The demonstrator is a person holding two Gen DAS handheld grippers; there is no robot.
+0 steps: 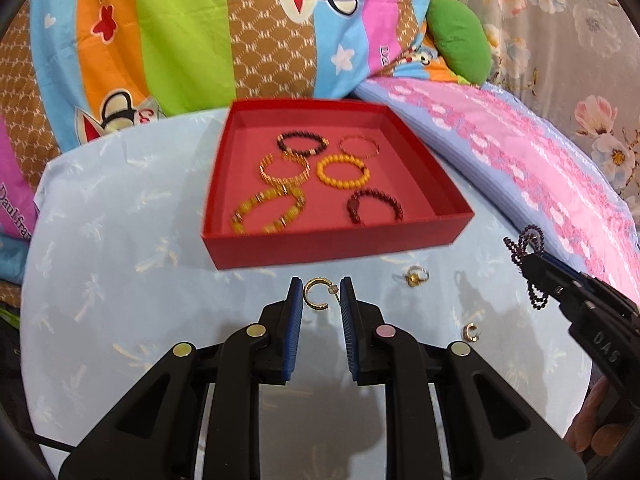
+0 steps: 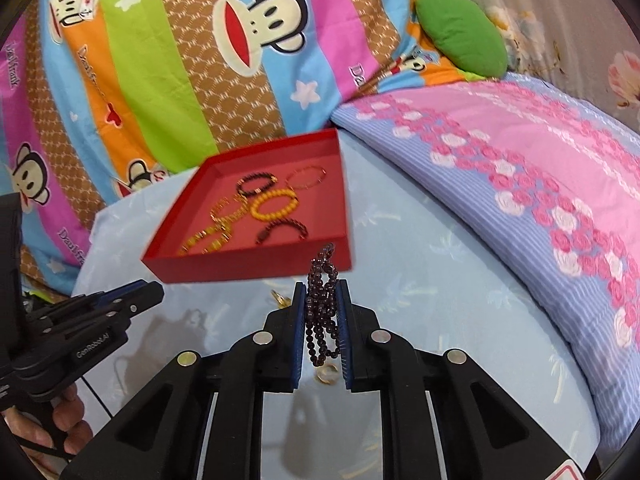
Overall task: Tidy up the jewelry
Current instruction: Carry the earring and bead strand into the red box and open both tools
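While clamped in the right gripper (image 2: 322, 300), dangling in loops between and below the pads: dark purple bead strand (image 2: 320, 312), clear of the surface (image 1: 120, 280), low and centre in the right wrist view, just short of the near wall of the red box (image 1: 320, 246). Looks like the carry step of one more piece toward the box. Left gripper (image 1: 320, 292) at lower centre of its own view, narrowed around a gold hoop earring (image 1: 316, 294); seemingly pinched between hoop and post, though hard to confirm contact on both pads. Next: bring the strand up over the near rim, then release above bare red floor at the box's right side, away from the bracelets already inside, such as the yellow bead bracelet (image 1: 343, 172) mid-box. Calls for enough height that the hanging loops do not snag the rim. Loose on the pale blue cloth in the left wrist view: a small ring (image 1: 416, 276) right of centre and a small hoop (image 1: 471, 332) lower right. Nothing between gripper and box. Beyond, at upper right: a green cushion (image 1: 460, 40) and a pink floral quilt (image 1: 520, 160), well clear of the path.
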